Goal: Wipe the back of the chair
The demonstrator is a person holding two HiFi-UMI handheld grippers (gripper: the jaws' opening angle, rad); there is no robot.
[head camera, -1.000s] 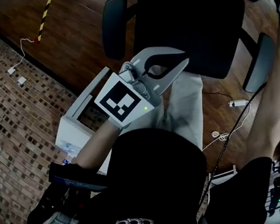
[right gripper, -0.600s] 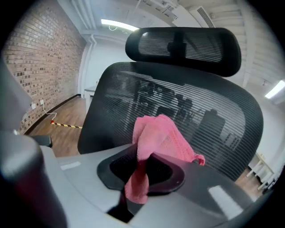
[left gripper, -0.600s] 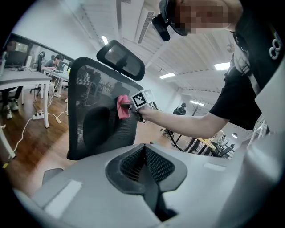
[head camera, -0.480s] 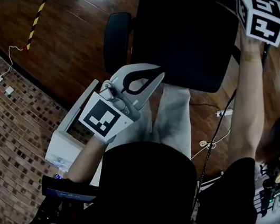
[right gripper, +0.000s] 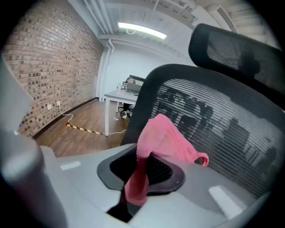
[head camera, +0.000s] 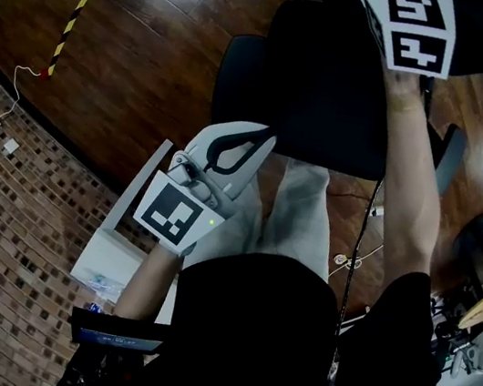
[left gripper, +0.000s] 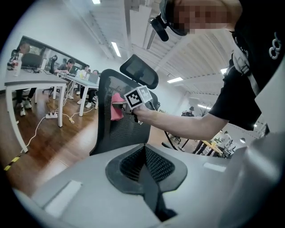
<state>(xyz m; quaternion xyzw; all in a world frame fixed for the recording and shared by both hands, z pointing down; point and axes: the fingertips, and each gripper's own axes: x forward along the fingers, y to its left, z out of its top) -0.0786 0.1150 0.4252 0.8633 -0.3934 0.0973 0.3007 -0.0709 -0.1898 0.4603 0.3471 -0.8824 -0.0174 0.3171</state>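
A black office chair (head camera: 333, 93) with a mesh back (right gripper: 209, 120) and a headrest (right gripper: 231, 49) stands in front of me. My right gripper (right gripper: 147, 164) is shut on a pink cloth (right gripper: 164, 138), which it holds against the mesh back. In the head view only its marker cube (head camera: 409, 28) shows, over the chair's top. The left gripper view shows the chair back (left gripper: 100, 129) side-on, with the pink cloth (left gripper: 116, 111) pressed to it. My left gripper (head camera: 265, 136) is shut on nothing, low and short of the seat.
A white box (head camera: 111, 248) sits on the floor by my left leg, where wood meets brick-pattern flooring (head camera: 2, 238). Yellow-black tape (head camera: 74, 15) and cables (head camera: 351, 253) lie on the wood. Desks with seated people (left gripper: 35, 80) stand beyond the chair.
My right gripper has moved left from the chair's right side to over its back. The left gripper has dropped slightly and stayed shut.
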